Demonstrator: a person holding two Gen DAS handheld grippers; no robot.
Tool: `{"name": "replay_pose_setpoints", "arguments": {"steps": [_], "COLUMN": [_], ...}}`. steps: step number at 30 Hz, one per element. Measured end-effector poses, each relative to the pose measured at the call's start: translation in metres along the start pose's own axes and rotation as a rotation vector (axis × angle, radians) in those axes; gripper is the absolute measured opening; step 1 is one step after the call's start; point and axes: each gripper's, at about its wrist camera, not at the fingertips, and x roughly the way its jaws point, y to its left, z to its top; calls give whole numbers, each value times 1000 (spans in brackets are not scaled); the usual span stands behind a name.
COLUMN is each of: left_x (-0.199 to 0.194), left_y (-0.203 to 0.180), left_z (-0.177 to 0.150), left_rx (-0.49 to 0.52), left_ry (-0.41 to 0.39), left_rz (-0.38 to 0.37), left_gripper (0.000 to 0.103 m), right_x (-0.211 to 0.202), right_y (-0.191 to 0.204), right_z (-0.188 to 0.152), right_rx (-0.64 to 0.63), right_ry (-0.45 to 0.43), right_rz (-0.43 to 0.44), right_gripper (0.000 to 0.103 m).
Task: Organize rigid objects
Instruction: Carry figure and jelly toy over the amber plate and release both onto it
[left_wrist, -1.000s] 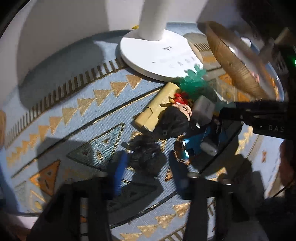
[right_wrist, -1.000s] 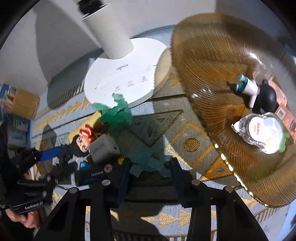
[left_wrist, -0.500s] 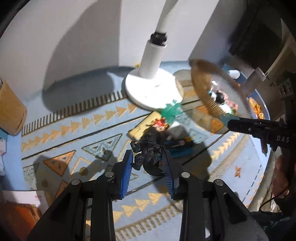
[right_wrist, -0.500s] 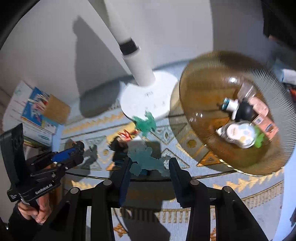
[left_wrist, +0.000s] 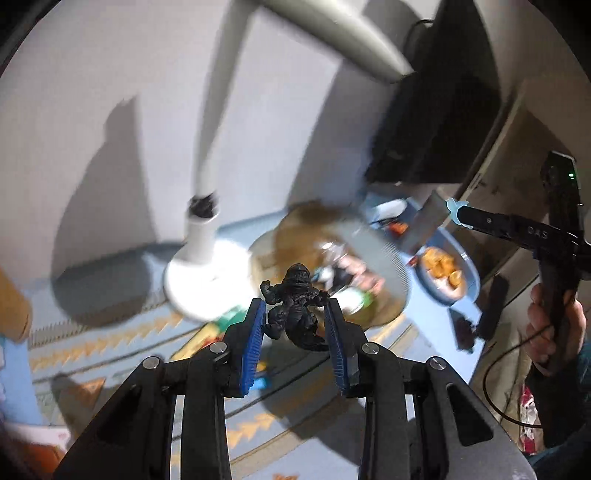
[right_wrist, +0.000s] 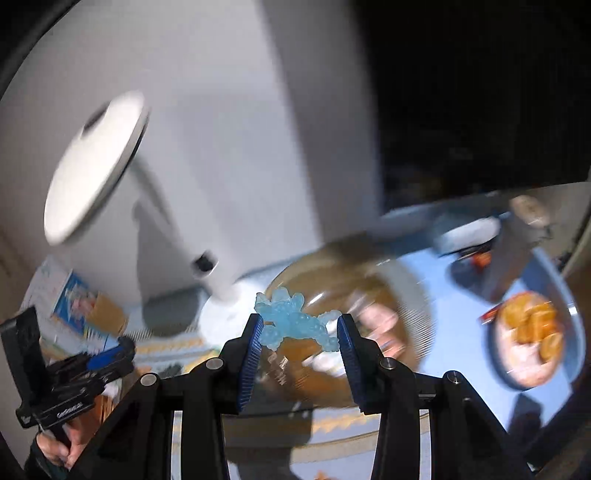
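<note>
My left gripper (left_wrist: 293, 308) is shut on a black monster figurine (left_wrist: 295, 306) and holds it high above the patterned mat (left_wrist: 110, 343). My right gripper (right_wrist: 300, 325) is shut on a translucent light-blue figurine (right_wrist: 293, 323), also held in the air. The amber ribbed glass tray (right_wrist: 369, 295) lies below and beyond both, blurred, with small items inside; it also shows in the left wrist view (left_wrist: 314, 229). The right gripper shows at the right of the left wrist view (left_wrist: 458, 214), and the left gripper shows at the lower left of the right wrist view (right_wrist: 122, 350).
A white lamp stands on its round base (left_wrist: 207, 277) behind the tray, its head (right_wrist: 96, 166) overhead. A blue plate with orange food (right_wrist: 532, 332) lies at right. A grey upright object (right_wrist: 517, 251) stands near it. Books (right_wrist: 74, 306) lie at left.
Both grippers have risen well above the mat with their figurines and tilted up toward the wall. The toy pile has dropped out of sight; the views are motion-blurred.
</note>
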Motion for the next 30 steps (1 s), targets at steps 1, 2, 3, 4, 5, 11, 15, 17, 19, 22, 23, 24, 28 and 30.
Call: {"name": "replay_pose_setpoints", "arguments": {"steps": [1, 2, 3, 4, 5, 11, 15, 17, 19, 22, 23, 24, 28, 30], "left_x": [3, 8, 12, 19, 25, 57, 79, 89, 98, 110, 113, 117, 134, 144], "left_y": [-7, -17, -23, -31, -38, -68, -76, -76, -75, -74, -73, -71, -64, -61], "left_z": [3, 7, 9, 12, 13, 13, 11, 11, 11, 12, 12, 13, 16, 17], "left_rx": [10, 24, 29, 35, 40, 47, 40, 28, 10, -1, -4, -11, -26, -34], "left_ry": [-4, -5, -4, -1, 3, 54, 93, 110, 127, 146, 152, 159, 187, 209], "left_rz": [-4, -11, -16, -22, -27, -34, -25, -19, -14, -2, 0, 3, 19, 13], "left_gripper": [29, 29, 29, 29, 29, 29, 29, 29, 29, 29, 29, 29, 29, 29], "right_x": [-8, -12, -14, -14, -13, 3, 17, 24, 31, 45, 51, 56, 80, 93], "right_y": [-12, -21, -28, -38, -46, -79, -91, -97, -103, -114, -117, -119, -127, -130], "right_z": [4, 6, 8, 8, 7, 0, -3, -3, -1, 1, 2, 2, 5, 6], "right_rx": [10, 15, 21, 34, 45, 76, 81, 80, 86, 98, 102, 106, 109, 112], "right_ry": [-14, -19, -19, -12, -3, 70, 102, 113, 126, 154, 165, 174, 222, 245], "right_rz": [-18, -30, -43, -52, -49, -28, -8, -7, -3, 2, 6, 9, 6, 10], "right_gripper": [40, 40, 40, 40, 40, 40, 40, 40, 40, 40, 40, 40, 40, 40]}}
